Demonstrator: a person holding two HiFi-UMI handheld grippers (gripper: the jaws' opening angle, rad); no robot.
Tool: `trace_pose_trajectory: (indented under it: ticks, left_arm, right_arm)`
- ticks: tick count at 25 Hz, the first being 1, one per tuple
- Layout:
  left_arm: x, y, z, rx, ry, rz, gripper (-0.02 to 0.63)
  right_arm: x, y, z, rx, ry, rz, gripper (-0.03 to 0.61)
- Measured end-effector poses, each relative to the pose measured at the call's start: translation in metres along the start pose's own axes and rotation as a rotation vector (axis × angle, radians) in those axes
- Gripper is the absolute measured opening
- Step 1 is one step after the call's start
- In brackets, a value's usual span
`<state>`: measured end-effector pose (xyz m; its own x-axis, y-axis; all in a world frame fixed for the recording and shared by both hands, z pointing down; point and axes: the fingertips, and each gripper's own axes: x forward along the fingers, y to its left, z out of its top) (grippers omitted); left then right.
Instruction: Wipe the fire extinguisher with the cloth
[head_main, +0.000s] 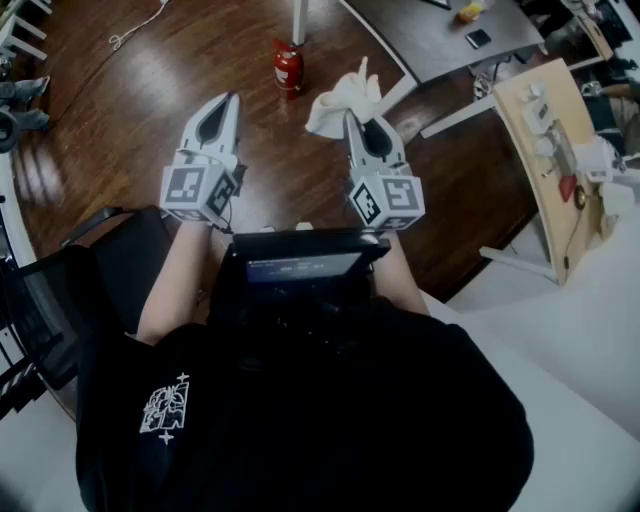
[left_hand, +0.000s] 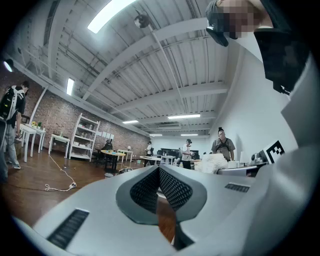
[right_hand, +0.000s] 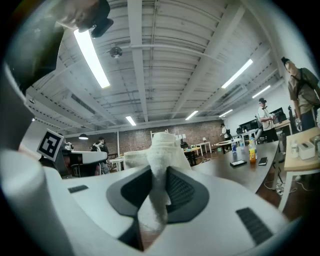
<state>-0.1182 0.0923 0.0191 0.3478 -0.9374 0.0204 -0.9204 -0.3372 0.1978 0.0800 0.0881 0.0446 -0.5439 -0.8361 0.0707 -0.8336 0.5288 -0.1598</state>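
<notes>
A small red fire extinguisher (head_main: 288, 66) stands upright on the wooden floor, ahead of both grippers. My right gripper (head_main: 358, 118) is shut on a white cloth (head_main: 341, 100), which bunches out past its tips; in the right gripper view the cloth (right_hand: 159, 172) is pinched between the dark pads. My left gripper (head_main: 228, 102) is shut with nothing in it, its pads meeting in the left gripper view (left_hand: 159, 172). Both grippers are held up and point nearly level across the room. The extinguisher does not show in either gripper view.
A dark table (head_main: 440, 35) with a phone and small items stands at the far right, with a white table leg (head_main: 299, 20) behind the extinguisher. A wooden board (head_main: 545, 150) leans at the right. A black chair (head_main: 60, 300) is at my left. People stand in the distance.
</notes>
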Motion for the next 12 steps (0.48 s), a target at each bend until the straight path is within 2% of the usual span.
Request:
trace_pose_trajectory:
  ticks: [8,12]
  left_arm:
    - [0.003,-0.003,-0.002,0.01,0.003,0.011,0.002]
    - [0.027,-0.014,-0.013,0.011,0.014,0.025,0.002]
  right_arm:
    - [0.003,-0.008,-0.007,0.008,0.008,0.014,0.095]
    - [0.009,-0.039,-0.012,0.02,0.016,0.036,0.095]
